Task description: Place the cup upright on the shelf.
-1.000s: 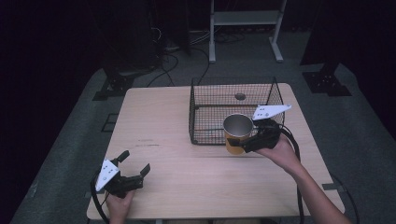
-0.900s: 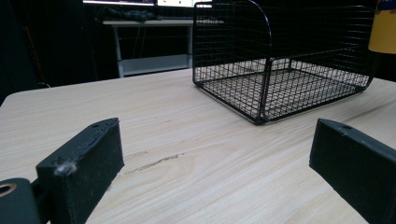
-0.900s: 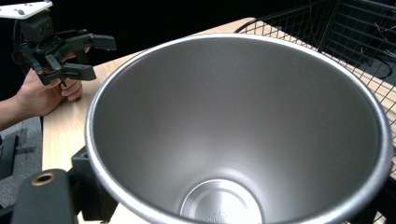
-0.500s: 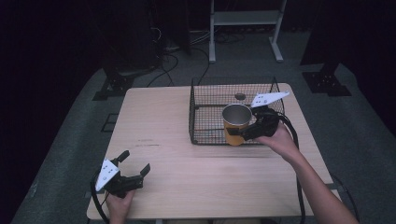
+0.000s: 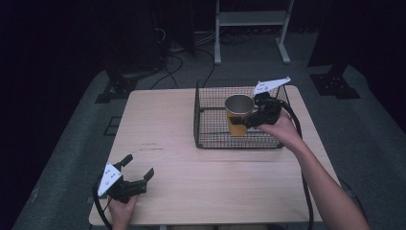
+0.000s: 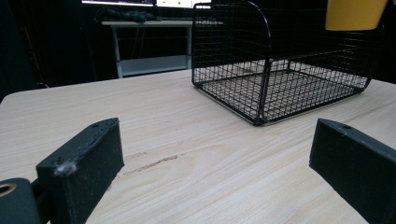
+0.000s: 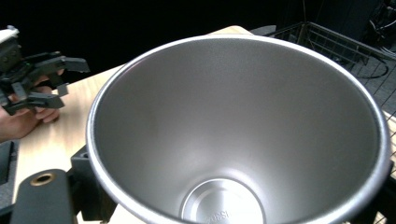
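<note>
A yellow cup point(image 5: 238, 115) with a steel inside hangs upright over the black wire basket point(image 5: 206, 139) at the table's right. My right gripper point(image 5: 249, 120) is shut on the cup from its right side. The right gripper view looks straight down into the cup's steel bowl point(image 7: 233, 140). The cup's yellow bottom point(image 6: 355, 14) shows above the basket point(image 6: 280, 70) in the left gripper view. My left gripper point(image 5: 139, 168) rests open near the table's front left corner, nothing between its jaws, and it appears far off as the left gripper point(image 7: 65, 74) in the right gripper view.
The light wooden table point(image 5: 182, 163) has bare room across its left and front. The basket's floor holds nothing that I can see. A white metal stand point(image 5: 249, 24) and cables lie on the dark floor behind the table.
The right gripper has lifted the cup from the basket's front wall and carried it back and up over the basket. The left gripper has stayed put.
</note>
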`<control>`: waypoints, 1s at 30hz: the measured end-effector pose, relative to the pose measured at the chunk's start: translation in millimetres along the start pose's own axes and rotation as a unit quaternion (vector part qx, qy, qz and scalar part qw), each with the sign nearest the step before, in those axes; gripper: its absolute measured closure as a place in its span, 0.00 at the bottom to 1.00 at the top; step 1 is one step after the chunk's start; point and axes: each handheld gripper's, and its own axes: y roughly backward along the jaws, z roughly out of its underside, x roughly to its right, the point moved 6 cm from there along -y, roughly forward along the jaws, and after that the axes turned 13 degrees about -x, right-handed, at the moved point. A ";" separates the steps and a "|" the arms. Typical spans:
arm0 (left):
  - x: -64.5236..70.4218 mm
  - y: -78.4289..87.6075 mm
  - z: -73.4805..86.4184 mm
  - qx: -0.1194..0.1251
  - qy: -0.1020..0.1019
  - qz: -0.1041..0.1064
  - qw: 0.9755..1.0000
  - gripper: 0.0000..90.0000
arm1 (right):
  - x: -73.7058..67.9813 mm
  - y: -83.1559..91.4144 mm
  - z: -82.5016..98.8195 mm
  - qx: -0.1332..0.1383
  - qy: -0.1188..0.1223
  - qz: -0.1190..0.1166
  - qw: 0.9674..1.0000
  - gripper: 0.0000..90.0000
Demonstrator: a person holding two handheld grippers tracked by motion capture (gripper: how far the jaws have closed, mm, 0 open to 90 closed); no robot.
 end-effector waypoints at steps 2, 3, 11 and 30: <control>-0.1 0.1 0.0 0.000 0.000 0.000 1.000 0.02 | 1.4 -0.8 -1.4 -0.001 0.000 0.001 1.000 0.15; -0.2 0.0 0.0 0.000 0.000 0.000 1.000 0.02 | 4.7 -2.4 -4.2 -0.004 -0.001 0.002 1.000 0.15; -0.1 0.0 0.1 0.000 0.000 0.001 1.000 0.02 | 14.8 -7.6 -12.6 -0.006 -0.006 0.006 1.000 0.15; -0.4 0.5 0.0 0.001 0.002 0.002 1.000 0.02 | 39.4 -34.0 -24.8 -0.020 -0.026 0.019 0.999 0.15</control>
